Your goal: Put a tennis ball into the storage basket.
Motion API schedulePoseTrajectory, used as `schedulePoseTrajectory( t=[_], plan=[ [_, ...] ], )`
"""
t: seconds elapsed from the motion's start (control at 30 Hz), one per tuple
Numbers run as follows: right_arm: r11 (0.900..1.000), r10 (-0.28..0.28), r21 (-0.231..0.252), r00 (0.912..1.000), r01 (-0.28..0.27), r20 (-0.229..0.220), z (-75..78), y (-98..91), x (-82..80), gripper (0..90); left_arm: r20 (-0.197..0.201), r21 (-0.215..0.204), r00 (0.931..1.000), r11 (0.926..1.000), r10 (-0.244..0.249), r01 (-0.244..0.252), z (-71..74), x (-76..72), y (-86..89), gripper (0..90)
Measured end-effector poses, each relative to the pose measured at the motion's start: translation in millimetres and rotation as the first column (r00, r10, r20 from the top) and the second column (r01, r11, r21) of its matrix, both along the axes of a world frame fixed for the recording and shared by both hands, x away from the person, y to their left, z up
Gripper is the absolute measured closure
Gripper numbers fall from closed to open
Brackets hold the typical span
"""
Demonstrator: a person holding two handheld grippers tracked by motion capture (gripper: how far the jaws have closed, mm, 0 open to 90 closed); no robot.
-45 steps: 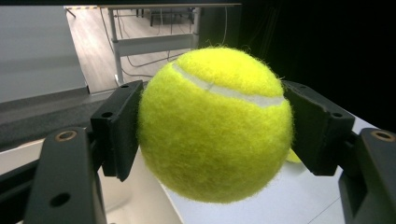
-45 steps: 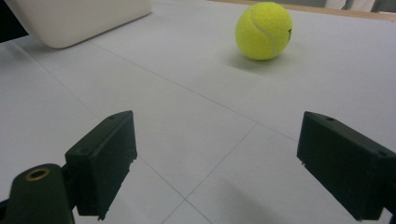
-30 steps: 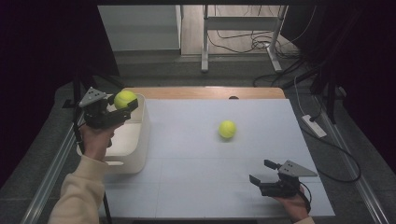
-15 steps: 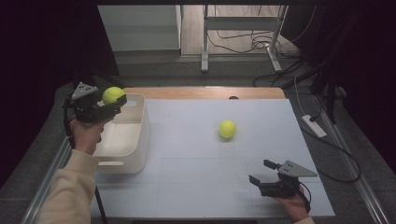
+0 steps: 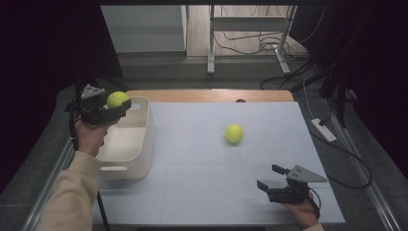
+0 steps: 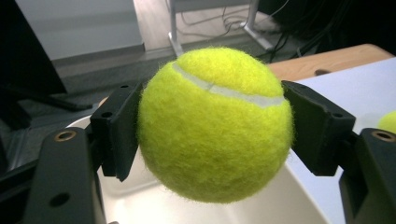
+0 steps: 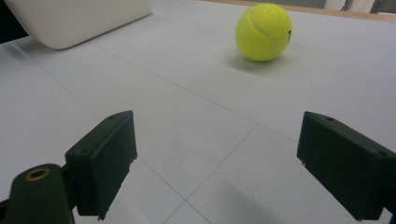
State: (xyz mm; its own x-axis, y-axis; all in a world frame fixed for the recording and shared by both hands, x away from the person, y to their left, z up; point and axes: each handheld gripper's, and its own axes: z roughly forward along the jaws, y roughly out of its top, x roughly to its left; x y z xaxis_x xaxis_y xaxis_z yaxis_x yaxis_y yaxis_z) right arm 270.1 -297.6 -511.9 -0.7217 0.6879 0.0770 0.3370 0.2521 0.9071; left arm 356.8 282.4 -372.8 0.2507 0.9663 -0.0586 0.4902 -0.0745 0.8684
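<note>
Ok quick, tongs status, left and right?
Left tongs: closed on a tennis ball, held above the white bin.
Right tongs: open, empty, low over the table.

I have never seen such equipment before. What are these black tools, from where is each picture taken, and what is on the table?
A person holds a hand tool with two black jaws in each hand. One picture looks down from above; the other two come from small cameras riding on each tool. The left gripper is shut on a tennis ball, held above the far end of a white bin. The right gripper is open and holds nothing, low over the white table. A second tennis ball lies loose on the table.
</note>
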Motion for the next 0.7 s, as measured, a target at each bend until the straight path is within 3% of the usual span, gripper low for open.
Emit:
schedulePoseTrajectory(
  t=[0.2, 0.7],
  plan=[
    [1.0, -0.003, 0.0, 1.0, 0.003, -0.003, -0.3, -0.3, 0.5, 12.3, -0.035, 0.009, 0.9994, 1.0, 0.0, 0.0, -4.6, 6.2, 1.9, 26.8],
    [1.0, -0.005, -0.001, 1.0, 0.005, -0.002, -0.3, -0.4, 0.5, 12.3, -0.052, 0.017, 0.9986, 0.9998, 0.011, -0.01, -7.0, 9.0, 2.1, 26.6]
  ],
)
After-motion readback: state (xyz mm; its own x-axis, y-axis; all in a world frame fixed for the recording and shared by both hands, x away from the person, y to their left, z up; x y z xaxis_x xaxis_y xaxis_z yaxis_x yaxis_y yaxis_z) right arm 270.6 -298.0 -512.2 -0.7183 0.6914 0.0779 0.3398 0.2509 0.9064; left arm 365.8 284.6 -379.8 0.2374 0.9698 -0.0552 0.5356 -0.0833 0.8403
